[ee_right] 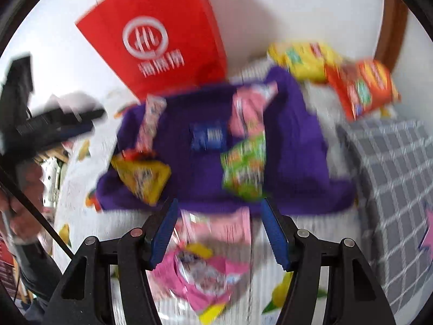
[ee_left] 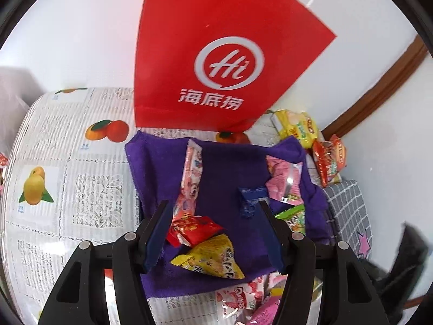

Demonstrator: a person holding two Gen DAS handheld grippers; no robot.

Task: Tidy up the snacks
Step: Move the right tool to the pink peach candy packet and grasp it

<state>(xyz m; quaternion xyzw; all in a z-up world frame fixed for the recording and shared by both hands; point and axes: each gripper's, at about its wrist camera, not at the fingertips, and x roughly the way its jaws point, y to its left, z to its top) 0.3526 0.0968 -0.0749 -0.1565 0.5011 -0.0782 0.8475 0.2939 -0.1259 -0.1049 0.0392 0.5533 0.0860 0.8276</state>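
Note:
A purple towel (ee_left: 224, 168) (ee_right: 295, 146) lies on the table with several snack packets on it: a long pink one (ee_left: 190, 173), a pink one (ee_left: 284, 178), a small blue one (ee_left: 250, 199) (ee_right: 208, 135), a green one (ee_left: 293, 215) (ee_right: 243, 168), a red one (ee_left: 193, 228) and a yellow one (ee_left: 211, 260) (ee_right: 143, 176). My left gripper (ee_left: 215, 208) is open above the red and yellow packets. My right gripper (ee_right: 217, 208) is open over pink packets (ee_right: 205, 268) lying in front of the towel. The right view is blurred.
A red bag (ee_left: 216, 54) (ee_right: 162, 40) stands behind the towel against the wall. Yellow (ee_left: 296, 127) (ee_right: 303, 57) and orange (ee_left: 328, 159) (ee_right: 362, 86) packets lie at the back right. A grey checked cloth (ee_left: 349, 211) (ee_right: 397, 189) lies at the right. The tablecloth (ee_left: 67, 162) has fruit prints.

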